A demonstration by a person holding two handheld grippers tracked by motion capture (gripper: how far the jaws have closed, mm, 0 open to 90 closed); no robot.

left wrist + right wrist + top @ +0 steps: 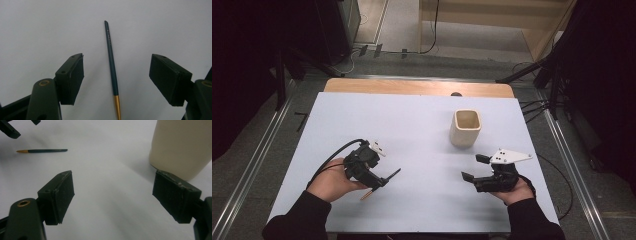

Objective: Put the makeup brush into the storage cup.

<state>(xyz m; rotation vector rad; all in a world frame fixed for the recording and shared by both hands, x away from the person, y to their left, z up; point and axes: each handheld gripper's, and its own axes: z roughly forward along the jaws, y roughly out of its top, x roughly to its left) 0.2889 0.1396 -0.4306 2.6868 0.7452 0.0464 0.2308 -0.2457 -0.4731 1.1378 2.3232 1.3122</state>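
A thin dark-green pen (111,60) with a gold tip lies flat on the white table (412,125). My left gripper (116,57) is open, hovering low over the pen, one jaw on each side and neither touching it. In the high view the left gripper (379,180) covers the pen's middle, and the pen (393,175) sticks out at both ends. A cream cup (466,127) stands upright at the right centre. Just in front of the cup, my right gripper (473,167) is open and holds nothing. The right gripper view shows the pen (42,151) far left and the cup (182,145) close by.
The white sheet covers a wooden table whose far edge (417,87) shows bare. Dark stands and cables sit on the floor beyond and to the right. The left gripper's jaws (10,130) reach into the top left corner of the right gripper view.
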